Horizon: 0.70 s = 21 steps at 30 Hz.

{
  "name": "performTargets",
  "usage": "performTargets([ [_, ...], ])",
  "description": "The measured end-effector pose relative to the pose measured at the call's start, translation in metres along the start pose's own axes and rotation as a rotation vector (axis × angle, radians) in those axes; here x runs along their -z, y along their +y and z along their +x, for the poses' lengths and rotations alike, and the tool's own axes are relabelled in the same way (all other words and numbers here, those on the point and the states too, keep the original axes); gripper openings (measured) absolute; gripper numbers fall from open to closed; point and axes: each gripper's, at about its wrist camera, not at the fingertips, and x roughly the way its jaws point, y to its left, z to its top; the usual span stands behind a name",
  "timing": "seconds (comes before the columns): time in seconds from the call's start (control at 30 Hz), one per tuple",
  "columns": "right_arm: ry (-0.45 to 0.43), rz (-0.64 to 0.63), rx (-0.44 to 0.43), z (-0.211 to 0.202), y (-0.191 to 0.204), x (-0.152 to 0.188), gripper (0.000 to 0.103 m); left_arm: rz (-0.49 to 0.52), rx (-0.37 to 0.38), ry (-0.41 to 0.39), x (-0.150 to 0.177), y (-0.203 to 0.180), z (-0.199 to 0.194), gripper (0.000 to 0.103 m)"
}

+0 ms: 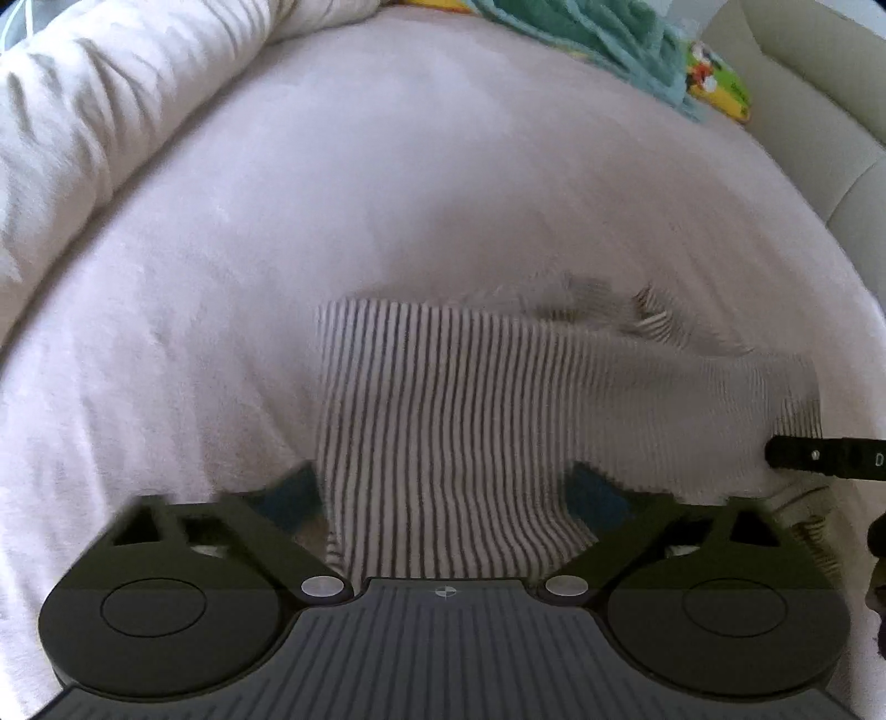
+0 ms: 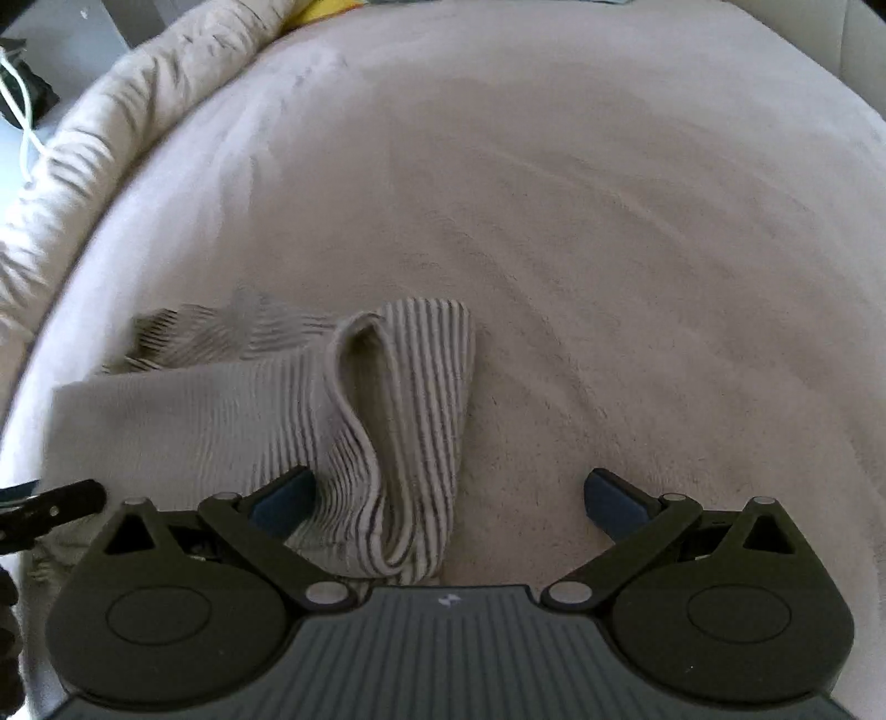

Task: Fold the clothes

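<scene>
Bedding first: a pale fleece blanket is spread wide, with a rumpled white duvet along its far left edge and a teal cloth at the top. On the blanket a striped garment is laid, its long axis running left to right across both views. The left gripper is set at its left end; cloth is draped between the spread fingers, but whether it is pinched cannot be told. The right gripper is seen wide open, a doubled striped edge lying against its left finger, unclamped. Both ends are within reach; the left gripper is judged nearer a hold.
</scene>
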Motion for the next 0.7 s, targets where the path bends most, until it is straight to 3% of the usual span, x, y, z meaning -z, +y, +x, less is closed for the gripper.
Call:
performTargets([
  [0.1, -0.093, -0.018, -0.008, -0.031, 0.0, -0.003, 0.102, -0.069, 0.021, -0.018, -0.01, 0.014, -0.009, 0.053],
  [0.13, -0.118, -0.026, -0.006, -0.039, 0.0, -0.007, 0.099, -0.095, 0.029, -0.023, -0.013, 0.02, -0.01, 0.04],
  [0.17, -0.141, -0.035, -0.011, -0.046, 0.001, -0.01, 0.086, -0.121, 0.037, -0.029, -0.017, 0.025, -0.012, 0.024],
  [0.2, -0.147, -0.04, -0.019, -0.048, 0.002, -0.016, 0.069, -0.147, 0.045, -0.034, -0.021, 0.031, -0.013, 0.019],
  [0.27, -0.146, -0.042, -0.032, -0.048, 0.004, -0.023, 0.052, -0.198, 0.06, -0.037, -0.027, 0.042, -0.015, 0.017],
  [0.37, -0.124, -0.035, -0.012, -0.044, 0.005, -0.029, 0.029, -0.272, 0.112, 0.03, -0.03, 0.053, -0.004, 0.019],
  [0.47, -0.128, -0.028, -0.099, -0.043, 0.017, -0.031, 0.027, -0.274, 0.237, 0.057, -0.032, 0.051, -0.001, 0.034],
  [0.57, -0.106, -0.099, -0.144, -0.034, 0.036, -0.025, 0.027, -0.232, 0.34, 0.069, -0.033, 0.04, 0.003, 0.035],
  [0.7, -0.053, -0.176, -0.101, -0.004, 0.046, -0.014, 0.027, -0.22, 0.277, 0.107, -0.032, 0.031, 0.036, 0.03],
])
